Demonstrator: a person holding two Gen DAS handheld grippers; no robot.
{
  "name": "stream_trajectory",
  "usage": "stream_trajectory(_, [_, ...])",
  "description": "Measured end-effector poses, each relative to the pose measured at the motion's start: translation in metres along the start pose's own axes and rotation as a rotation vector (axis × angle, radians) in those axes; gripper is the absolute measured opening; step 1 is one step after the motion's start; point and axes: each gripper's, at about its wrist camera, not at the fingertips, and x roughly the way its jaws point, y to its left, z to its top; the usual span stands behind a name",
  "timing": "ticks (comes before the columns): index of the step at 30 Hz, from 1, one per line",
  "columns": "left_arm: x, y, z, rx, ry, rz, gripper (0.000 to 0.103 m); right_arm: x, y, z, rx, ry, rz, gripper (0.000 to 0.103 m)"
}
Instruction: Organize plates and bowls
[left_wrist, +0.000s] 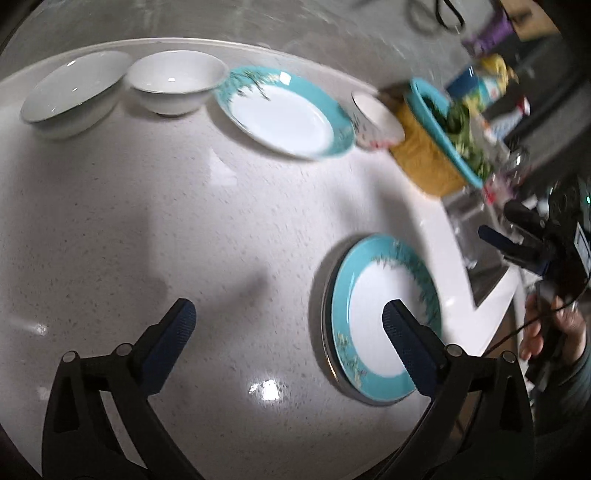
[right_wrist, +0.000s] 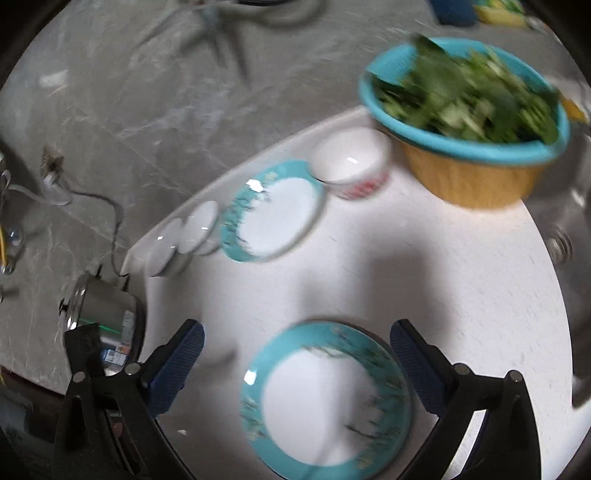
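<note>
We see both claws, left (left_wrist: 288, 325) and right (right_wrist: 295, 343), wide open and empty; the teal plate (right_wrist: 325, 402) lies flat, face up, low in frame.

You see two white plates with turquoise rims and sprig patterns, one stacked near (left_wrist: 373, 317), one far (left_wrist: 284, 110). Two bowls (left_wrist: 177, 81) are plain white; a third (left_wrist: 376, 122) carries red marks. The basin (right_wrist: 476, 147) is turquoise over yellow.

Bare counter (left_wrist: 192, 221) lies open mid-table; bowls (left_wrist: 177, 83), a teal plate (left_wrist: 284, 114) and a greens basket (left_wrist: 439, 147) line the far edge
</note>
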Motion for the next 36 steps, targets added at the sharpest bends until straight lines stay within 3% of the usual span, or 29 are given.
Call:
stream_trajectory(4, [-0.003, 0.025, 0.026, -0.066, -0.029, -0.017, 0.102, 0.005, 0.040, 0.024, -0.079, -0.021, 0.049, 0.103])
stream_trajectory(8, [0.011, 0.037, 0.063, -0.113, -0.056, 0.010, 0.101, 0.018, 0.036, 0.050, 0.026, -0.059, 0.143, 0.101])
stream_trajectory(13, [0.035, 0.053, 0.105, -0.197, -0.086, 0.053, 0.101, 0.066, 0.001, 0.066, 0.190, -0.006, 0.101, 0.087])
stream_trajectory(20, [0.076, 0.068, 0.145, -0.255, -0.085, 0.117, 0.101, 0.131, -0.033, 0.072, 0.305, 0.054, 0.094, 0.086])
stream_trajectory(36, [0.132, 0.078, 0.202, -0.203, -0.042, 0.211, 0.101, 0.186, -0.040, 0.103, 0.309, 0.100, 0.012, 0.084])
